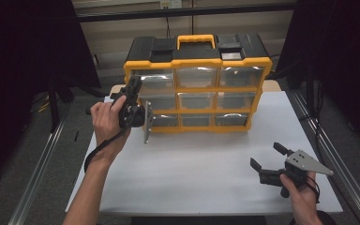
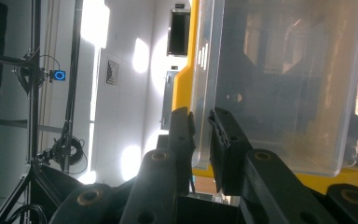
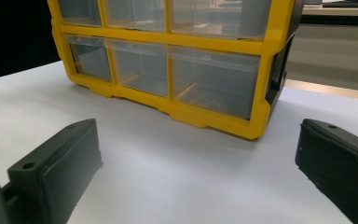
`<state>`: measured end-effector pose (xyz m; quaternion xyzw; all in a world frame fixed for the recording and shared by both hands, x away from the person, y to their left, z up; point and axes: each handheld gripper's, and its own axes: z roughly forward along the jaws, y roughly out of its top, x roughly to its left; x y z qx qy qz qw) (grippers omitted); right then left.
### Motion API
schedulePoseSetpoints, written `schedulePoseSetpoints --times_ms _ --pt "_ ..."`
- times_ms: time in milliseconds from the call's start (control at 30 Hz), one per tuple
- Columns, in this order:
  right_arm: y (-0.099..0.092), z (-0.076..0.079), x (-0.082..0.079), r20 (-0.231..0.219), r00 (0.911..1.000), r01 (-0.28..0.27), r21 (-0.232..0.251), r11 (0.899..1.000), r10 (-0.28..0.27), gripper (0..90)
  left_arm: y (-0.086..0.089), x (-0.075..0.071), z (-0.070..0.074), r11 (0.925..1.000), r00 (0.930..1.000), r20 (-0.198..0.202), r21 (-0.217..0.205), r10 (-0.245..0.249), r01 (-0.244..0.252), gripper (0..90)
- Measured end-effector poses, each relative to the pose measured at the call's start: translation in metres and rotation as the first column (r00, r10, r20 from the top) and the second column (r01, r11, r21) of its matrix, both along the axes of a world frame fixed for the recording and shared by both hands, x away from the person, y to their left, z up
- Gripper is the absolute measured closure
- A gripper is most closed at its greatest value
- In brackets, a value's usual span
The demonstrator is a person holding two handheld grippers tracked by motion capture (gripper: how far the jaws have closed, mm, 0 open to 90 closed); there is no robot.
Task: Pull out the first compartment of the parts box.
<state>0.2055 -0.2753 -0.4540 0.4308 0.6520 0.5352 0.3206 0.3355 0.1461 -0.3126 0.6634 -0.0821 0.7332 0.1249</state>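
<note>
No readable writing on the yellow organizer (image 1: pixel 197 82). Left tongs (image 2: pixel 201 135) pinch a clear drawer's (image 2: pixel 279 84) front lip; right tongs (image 1: pixel 267 161) gape empty over the white desk (image 1: pixel 192 173).

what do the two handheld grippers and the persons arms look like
Both are black plastic handheld tools with two flat, blocky jaws. The left gripper trails a black cable looping under the wrist and carries a grey metal plate. The right gripper wears a grey three-cornered plate with small holes on top. Both forearms are bare, no sleeves showing.
</note>
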Motion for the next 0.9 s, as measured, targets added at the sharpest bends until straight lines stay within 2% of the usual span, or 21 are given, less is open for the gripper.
schedulePoseSetpoints --times_ms 233,333,433,700,900 --pt "-0.0004 -0.0002 0.0002 0.003 1.0000 0.004 -0.001 1.000 -0.004 0.0 0.0003 -0.0023 -0.0013 0.9998 1.0000 -0.001 -0.019 -0.003 0.003 79.6" --pt "-0.0001 -0.0003 0.0003 -0.001 1.0000 0.007 0.000 1.000 -0.007 0.0 0.0001 -0.0029 -0.0001 1.0000 1.0000 0.004 0.006 0.000 0.000 79.8" --pt "-0.0003 -0.0004 0.0005 0.000 1.0000 0.010 -0.001 1.000 -0.010 0.0 0.0005 -0.0037 0.0006 0.9999 1.0000 0.003 0.011 0.000 0.000 79.9" --pt "-0.0001 -0.0005 0.0006 -0.002 1.0000 0.006 -0.001 1.000 -0.006 0.0 0.0008 -0.0081 -0.0017 1.0000 0.9999 0.009 -0.004 -0.007 0.007 79.9" --pt "0.0001 -0.0006 0.0007 0.000 1.0000 0.005 -0.006 1.000 -0.005 0.0 0.0011 -0.0094 -0.0015 1.0000 0.9999 0.013 0.007 -0.003 0.003 80.0"
